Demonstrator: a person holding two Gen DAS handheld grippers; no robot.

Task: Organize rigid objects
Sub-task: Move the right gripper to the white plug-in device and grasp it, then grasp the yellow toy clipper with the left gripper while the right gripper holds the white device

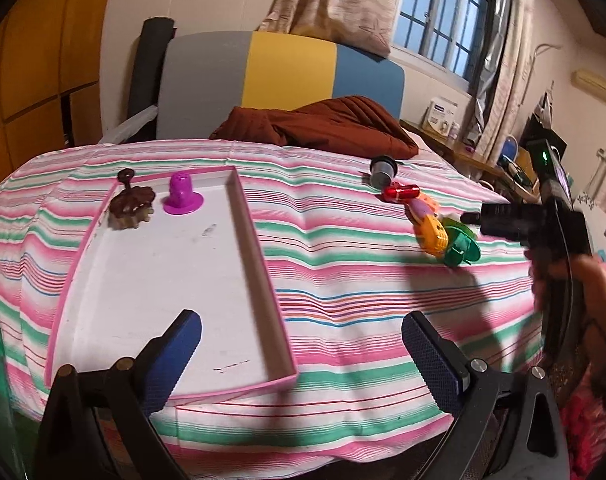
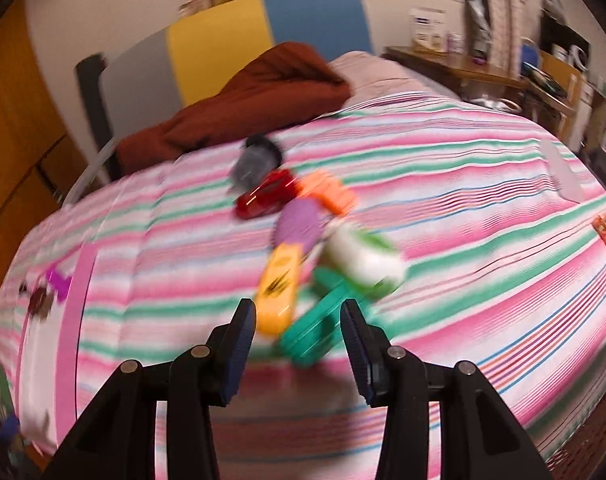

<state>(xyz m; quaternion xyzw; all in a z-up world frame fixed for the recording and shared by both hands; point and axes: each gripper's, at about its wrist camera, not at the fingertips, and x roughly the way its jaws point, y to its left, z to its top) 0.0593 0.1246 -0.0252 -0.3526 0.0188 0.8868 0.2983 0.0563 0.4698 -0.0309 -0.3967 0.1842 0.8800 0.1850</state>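
The left hand-held gripper (image 1: 301, 354) is hanging wide open and empty over the near end of the pink-edged tray (image 1: 263, 256) lying on the striped bed (image 1: 343, 248), where a brown toy (image 1: 131, 204) and a purple cup (image 1: 181, 196) are sitting at the far end. The right hand-held gripper (image 2: 298, 320) is gaping empty just before the green toy (image 2: 323, 320), which lies beside the yellow toy (image 2: 279, 288), red toy (image 2: 265, 196) and grey cup (image 2: 255, 164).

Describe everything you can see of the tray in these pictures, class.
The tray is a long, shallow rectangle with a white floor and low pink walls, seemingly cardboard. It lies flat on the striped cloth, left of the loose toys. At its far end stand a purple cup, upside down, and a brown cupcake toy; the rest of the floor is bare, with faint scuffs. Neither gripper touches it.
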